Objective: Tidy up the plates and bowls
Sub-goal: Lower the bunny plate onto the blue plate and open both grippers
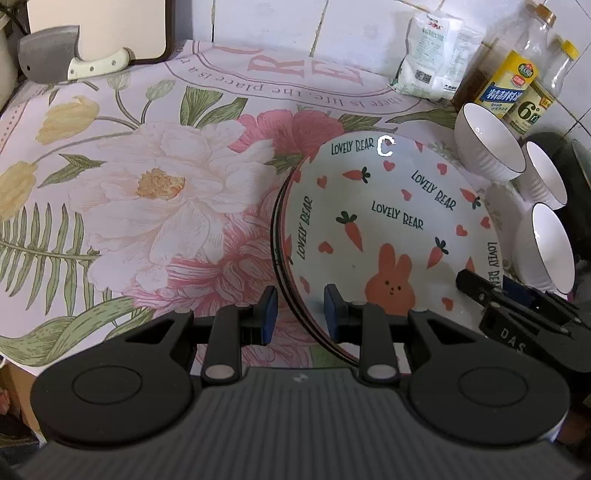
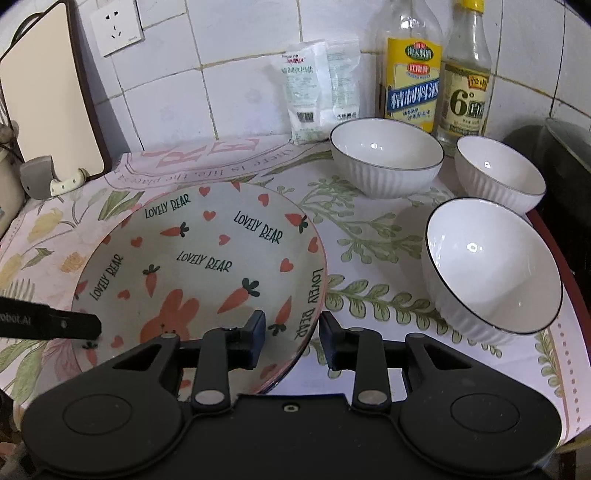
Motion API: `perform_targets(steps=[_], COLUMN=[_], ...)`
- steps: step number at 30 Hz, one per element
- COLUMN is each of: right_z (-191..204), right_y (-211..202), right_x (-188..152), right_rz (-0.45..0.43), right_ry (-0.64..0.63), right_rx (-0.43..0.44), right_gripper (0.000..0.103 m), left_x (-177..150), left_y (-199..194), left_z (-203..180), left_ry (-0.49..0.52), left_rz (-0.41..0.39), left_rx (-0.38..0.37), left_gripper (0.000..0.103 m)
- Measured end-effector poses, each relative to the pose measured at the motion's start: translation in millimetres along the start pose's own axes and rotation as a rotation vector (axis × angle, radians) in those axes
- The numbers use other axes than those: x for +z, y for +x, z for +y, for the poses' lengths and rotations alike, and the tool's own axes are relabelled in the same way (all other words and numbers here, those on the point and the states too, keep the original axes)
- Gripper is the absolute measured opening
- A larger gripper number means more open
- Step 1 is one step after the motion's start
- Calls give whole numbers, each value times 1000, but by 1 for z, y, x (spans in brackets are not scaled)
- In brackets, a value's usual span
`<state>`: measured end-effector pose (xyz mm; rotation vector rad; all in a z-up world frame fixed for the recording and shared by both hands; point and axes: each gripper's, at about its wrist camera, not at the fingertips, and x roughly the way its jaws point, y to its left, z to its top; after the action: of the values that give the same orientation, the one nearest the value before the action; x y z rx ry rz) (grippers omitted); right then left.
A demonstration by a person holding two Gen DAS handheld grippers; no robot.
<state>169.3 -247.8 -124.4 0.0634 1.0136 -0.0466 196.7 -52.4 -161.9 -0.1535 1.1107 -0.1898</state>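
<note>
The plate [image 2: 207, 258] is round, glossy and shallow, printed with carrots, hearts, a pink rabbit and the words LOVELY BEAR. It sits on a stack of like plates whose thin dark rims show beneath its edge, on the floral tablecloth [image 1: 147, 184], a smooth printed sheet with big pale blooms and green fronds.

The left gripper [image 1: 300, 312] straddles the stack's near-left rim, one blue pad outside and one over the plate. Its jaws stand narrow, but I cannot tell whether the pads press the rim. The right gripper [image 2: 291, 338] straddles the near-right rim with visible gaps on both sides, loose around it.

Right of the plates stand three white bowls [image 2: 491, 269] with ribbed outer walls and thin dark rims, apart from one another. Behind them, against the white tiled wall [image 2: 240, 74], are two clear glass bottles [image 2: 410, 70] with yellow labels and a soft white packet [image 2: 306, 92]. Far left lie a steel cleaver [image 1: 51, 55] and a pale cutting board [image 1: 96, 26].
</note>
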Motion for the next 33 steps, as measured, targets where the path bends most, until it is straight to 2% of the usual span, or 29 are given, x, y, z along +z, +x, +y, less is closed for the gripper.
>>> perform_targets(steps=[5, 11, 15, 20, 24, 26, 33], right_z=[-4, -3, -9, -16, -19, -22, -32], right_y=[-7, -41, -74, -117, -148, -162, -194], right_x=[-1, -2, -1, 1, -3, -7, -25], right_rz=[5, -6, -52, -128, -182, -207, -268], right_ry=[9, -32, -45, -80, -126, -145, -209], right_rx=[20, 92, 129, 181, 190, 194, 179], right_gripper=[38, 38, 38, 38, 40, 45, 51], left_x=[-4, -15, -22, -30, -39, -44, -63], left_y=[-13, -44, -74, -110, -134, -143, -165], left_z=[-2, -14, -20, -32, -43, -48, -74], left_ry=[23, 123, 140, 169, 211, 230, 306], left_rz=[-4, -11, -36, -80, -104, -110, -128], left_rx=[9, 24, 6, -2, 3, 6, -4], left_gripper=[25, 25, 29, 40, 43, 48, 51])
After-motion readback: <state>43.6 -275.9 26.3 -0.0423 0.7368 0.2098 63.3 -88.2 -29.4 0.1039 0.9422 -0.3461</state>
